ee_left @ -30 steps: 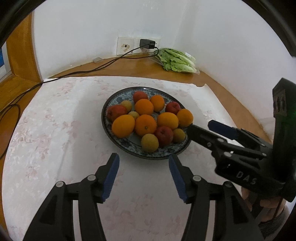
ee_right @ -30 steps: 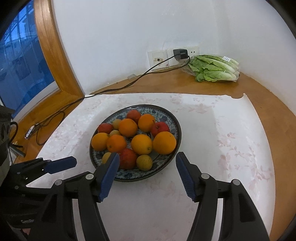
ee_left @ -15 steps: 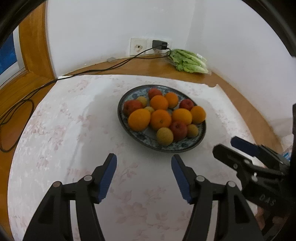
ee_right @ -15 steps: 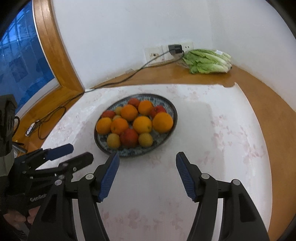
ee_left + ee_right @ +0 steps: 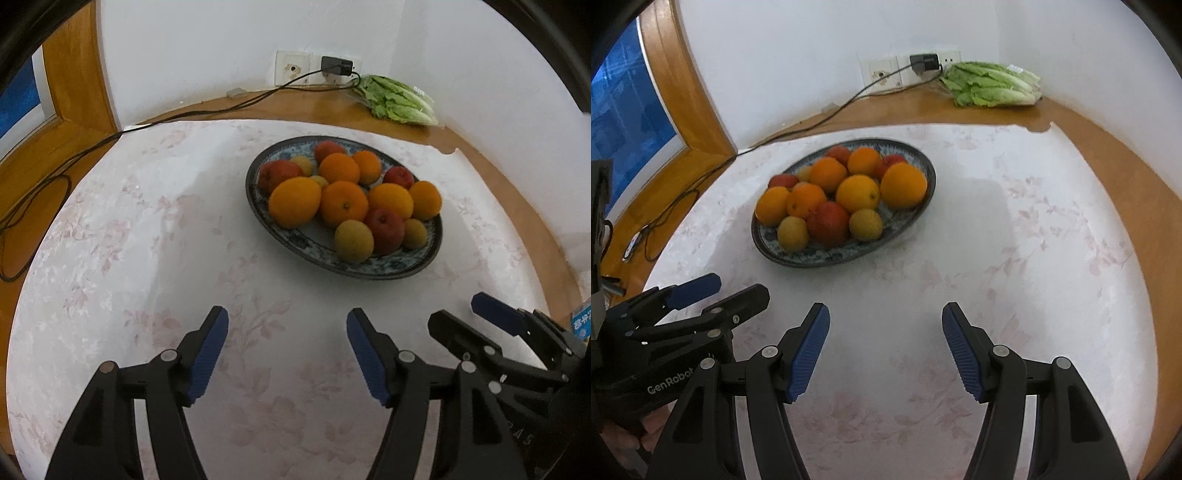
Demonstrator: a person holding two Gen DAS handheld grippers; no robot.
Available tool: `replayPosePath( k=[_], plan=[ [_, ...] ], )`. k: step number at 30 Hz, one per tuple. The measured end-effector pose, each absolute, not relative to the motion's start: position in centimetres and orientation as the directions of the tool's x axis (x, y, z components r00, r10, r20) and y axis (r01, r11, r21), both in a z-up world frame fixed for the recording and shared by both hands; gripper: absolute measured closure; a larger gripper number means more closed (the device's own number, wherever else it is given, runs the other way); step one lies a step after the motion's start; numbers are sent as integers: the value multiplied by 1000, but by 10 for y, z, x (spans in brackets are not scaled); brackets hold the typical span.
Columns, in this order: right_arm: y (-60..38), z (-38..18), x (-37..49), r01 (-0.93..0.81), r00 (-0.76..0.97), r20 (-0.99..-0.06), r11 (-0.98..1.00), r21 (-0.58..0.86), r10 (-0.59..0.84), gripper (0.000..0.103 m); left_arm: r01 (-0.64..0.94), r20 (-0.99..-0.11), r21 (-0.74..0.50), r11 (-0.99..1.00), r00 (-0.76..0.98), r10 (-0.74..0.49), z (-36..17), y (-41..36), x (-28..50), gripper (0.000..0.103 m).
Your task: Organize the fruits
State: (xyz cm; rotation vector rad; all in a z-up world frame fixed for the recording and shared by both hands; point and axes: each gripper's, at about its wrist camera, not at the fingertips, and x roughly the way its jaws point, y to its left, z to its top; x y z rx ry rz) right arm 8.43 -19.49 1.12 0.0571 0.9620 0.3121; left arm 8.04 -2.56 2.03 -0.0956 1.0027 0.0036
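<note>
- Left wrist view, task state: all fruit (image 5: 343, 199) gathered in the patterned plate (image 5: 295, 240) — oranges, red apples, small yellow-green fruits; none loose on the cloth. Judged as sorting either complete or not yet begun; undecidable from this view alone.
- Left wrist view, grippers: left gripper (image 5: 288, 350) over bare cloth, well short of the plate, jaws opening, nothing between the blue pads (image 5: 207, 354). Right gripper (image 5: 476, 321) at the lower right edge, jaws apart, empty.
- Left wrist view, surface and room: white floral tablecloth (image 5: 147, 240) over a wooden table (image 5: 325, 107); white walls meeting in a corner; wall socket (image 5: 291, 68) with a black plug (image 5: 336, 65); black cable (image 5: 74, 158) trailing across the wood to the left; bagged lettuce (image 5: 397, 99) in the far corner, well apart from the plate.
- Right wrist view, task state: same plate (image 5: 798, 254), left of centre, heaped with fruit (image 5: 846, 195); no second dish or tray visible for sorted groups.
- Right wrist view, grippers: right gripper (image 5: 886, 347) above empty cloth near the plate's front rim, jaws apart, holding nothing. Left gripper (image 5: 727, 291) at lower left, jaws parted, empty; part of a hand (image 5: 624, 439) below it.
- Right wrist view, surface and room: tablecloth (image 5: 1015, 258) with a torn far edge; wooden window frame (image 5: 683, 92) at left with blue glass behind; lettuce (image 5: 990, 88) by the socket (image 5: 879, 72).
</note>
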Motion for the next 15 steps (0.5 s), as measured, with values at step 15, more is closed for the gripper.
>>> replayPosePath(
  k=[15],
  plan=[
    [-194,8,83,-232,540,-791,954,188,287,38,-47,-841,-55,997,540,-21,17,-28,80,32]
  ],
)
